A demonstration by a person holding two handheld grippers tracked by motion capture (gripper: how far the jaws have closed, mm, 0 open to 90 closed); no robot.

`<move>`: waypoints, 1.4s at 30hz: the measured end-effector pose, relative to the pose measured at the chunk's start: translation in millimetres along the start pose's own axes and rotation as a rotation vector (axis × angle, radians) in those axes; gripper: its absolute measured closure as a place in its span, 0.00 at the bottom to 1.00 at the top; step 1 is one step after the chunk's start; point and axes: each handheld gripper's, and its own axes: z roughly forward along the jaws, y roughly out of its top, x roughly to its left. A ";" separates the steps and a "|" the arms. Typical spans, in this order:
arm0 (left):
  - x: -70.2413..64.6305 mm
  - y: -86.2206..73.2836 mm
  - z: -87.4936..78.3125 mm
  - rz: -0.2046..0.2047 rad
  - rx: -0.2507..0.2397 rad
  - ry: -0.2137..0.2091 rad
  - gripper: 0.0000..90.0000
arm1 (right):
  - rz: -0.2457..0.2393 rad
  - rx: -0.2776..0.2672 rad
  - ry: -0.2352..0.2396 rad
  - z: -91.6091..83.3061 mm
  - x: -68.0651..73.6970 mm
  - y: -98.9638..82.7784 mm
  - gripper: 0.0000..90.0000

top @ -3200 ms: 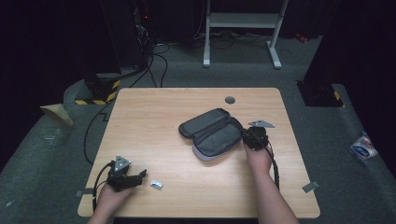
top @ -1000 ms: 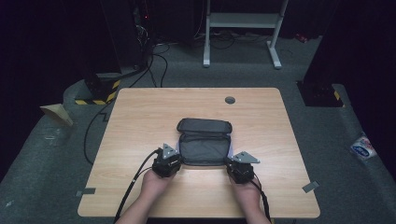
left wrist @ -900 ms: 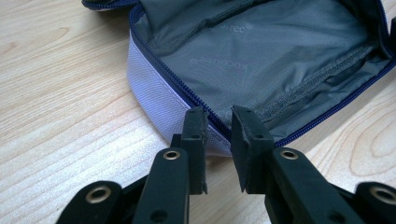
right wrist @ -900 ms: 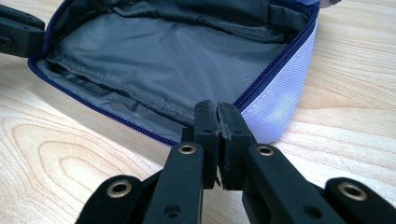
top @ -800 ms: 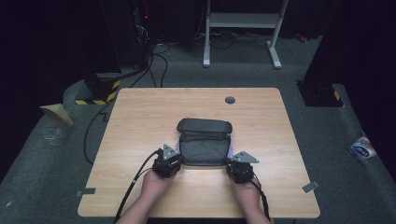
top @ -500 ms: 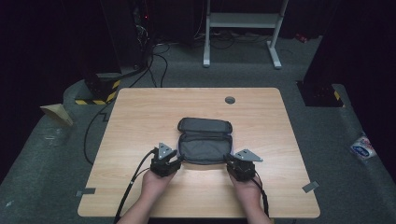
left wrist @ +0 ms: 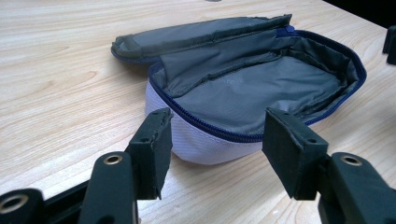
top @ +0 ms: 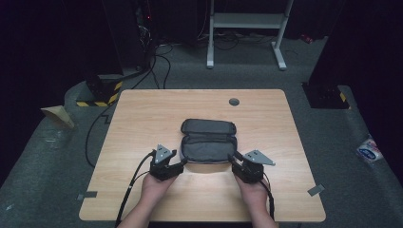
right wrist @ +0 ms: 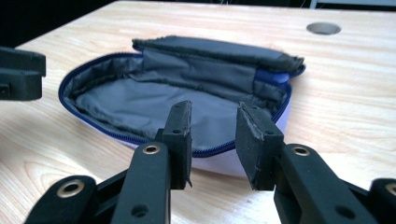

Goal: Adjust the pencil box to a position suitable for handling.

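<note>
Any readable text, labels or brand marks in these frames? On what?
None readable.
Packet on the floor, right of the table: blue print, too small and blurred to read.
Open grey pouch: faint mark on its lining, not legible.

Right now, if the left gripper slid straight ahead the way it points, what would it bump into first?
Most likely the open grey fabric zip pouch: its pale near wall sits just beyond the left gripper, whose jaws have just been opening with nothing pressed between them.

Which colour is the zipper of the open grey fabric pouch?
Dark blue: the zipper runs along the open grey fabric pouch; left gripper view shows it best.
</note>
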 end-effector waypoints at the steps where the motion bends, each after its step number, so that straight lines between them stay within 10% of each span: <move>1: 0.2 -0.3 -0.8 -0.002 0.000 -0.001 0.47 | -0.003 -0.005 -0.003 -2.2 -0.9 1.5 0.73; 21: 54.0 -42.9 -56.7 -0.023 0.041 0.004 0.46 | 0.007 0.123 -0.128 -26.2 -48.4 -31.8 0.65; 26: 52.7 -50.8 -67.8 0.045 0.073 -0.007 0.51 | -0.012 0.176 -0.162 -30.9 -52.7 -38.2 0.61; 33: 56.3 -68.8 -88.1 0.019 0.095 -0.021 0.51 | 0.007 0.215 -0.184 -34.1 -58.4 -47.1 0.58; 42: 36.3 -79.9 -88.0 0.144 0.182 -0.010 0.50 | 0.026 0.248 -0.190 -30.1 -59.7 -46.3 0.58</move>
